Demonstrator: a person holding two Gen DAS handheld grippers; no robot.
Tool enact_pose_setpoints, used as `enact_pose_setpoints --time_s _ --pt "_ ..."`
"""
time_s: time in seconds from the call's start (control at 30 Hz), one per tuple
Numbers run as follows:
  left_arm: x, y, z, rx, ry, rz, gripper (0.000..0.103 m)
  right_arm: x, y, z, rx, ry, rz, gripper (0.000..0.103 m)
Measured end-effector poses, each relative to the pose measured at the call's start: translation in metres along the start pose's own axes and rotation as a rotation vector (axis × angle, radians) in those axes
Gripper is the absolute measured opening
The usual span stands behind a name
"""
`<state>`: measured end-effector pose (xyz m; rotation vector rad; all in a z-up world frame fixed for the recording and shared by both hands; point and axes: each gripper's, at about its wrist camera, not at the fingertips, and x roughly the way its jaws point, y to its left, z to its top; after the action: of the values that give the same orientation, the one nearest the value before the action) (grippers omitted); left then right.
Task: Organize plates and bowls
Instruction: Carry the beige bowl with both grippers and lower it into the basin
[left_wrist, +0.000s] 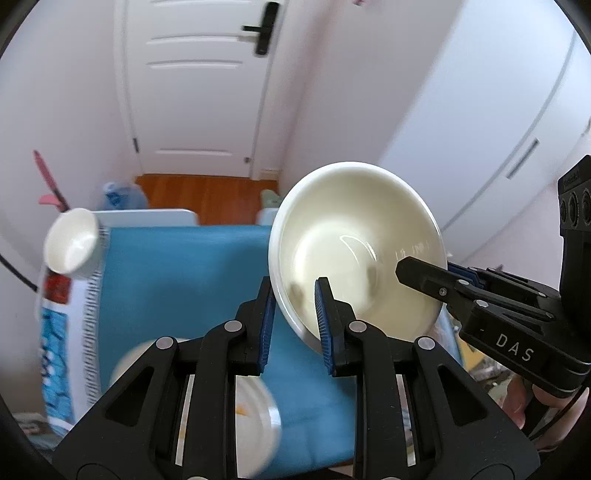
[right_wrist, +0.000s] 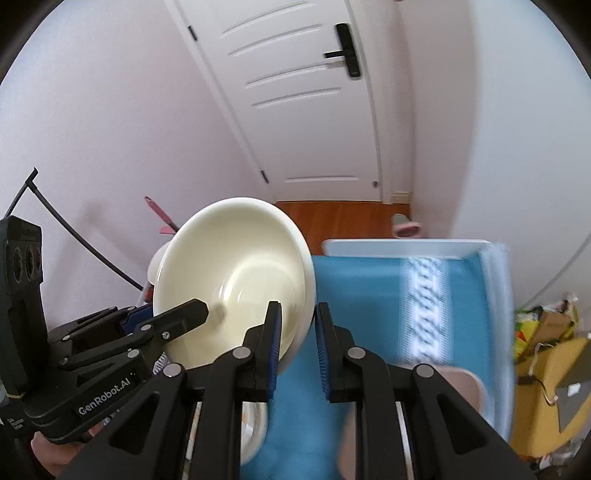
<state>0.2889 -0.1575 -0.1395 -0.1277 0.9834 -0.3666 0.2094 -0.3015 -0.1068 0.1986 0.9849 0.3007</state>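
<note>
Both tongs, left (left_wrist: 295, 291) and right (right_wrist: 297, 314), point downward, each clamped on the tilted cream bowl's (left_wrist: 354, 236) rim.

"DAS" on right claw (left_wrist: 424, 275); "GenRobot.AI" on left claw (right_wrist: 192, 312) (white lettering).

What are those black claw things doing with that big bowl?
A person holds a gripper in each hand, and both are carrying one big cream bowl together. The left gripper pinches its rim on one side, and the right gripper pinches the opposite side. The bowl is tilted in the air above a blue towel, where other white dishes sit.
</note>
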Motion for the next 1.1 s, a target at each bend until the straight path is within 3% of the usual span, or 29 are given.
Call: enact_pose_setpoints --time_s 0.23,0.5,0.77,1.1 --pt "0.026 -0.073 -0.036 0.044 0.087 -0.058 0.019 -0.042 -0.066 -0.041 0.048 0.014 -0.065 0.017" --pt "0.081 -0.108 -0.073 0.108 0.241 -0.053 0.019 -0.020 -0.116 -0.099 0.141 0.130 -0.105 0.017" --pt "0.125 -0.107 -0.088 0.138 0.321 -0.014 0.019 0.011 -0.144 -0.122 0.181 0.201 -0.102 0.017" --pt "0.143 -0.110 -0.092 0.197 0.341 0.046 0.019 0.025 -0.149 -0.125 0.177 0.235 -0.107 0.017"
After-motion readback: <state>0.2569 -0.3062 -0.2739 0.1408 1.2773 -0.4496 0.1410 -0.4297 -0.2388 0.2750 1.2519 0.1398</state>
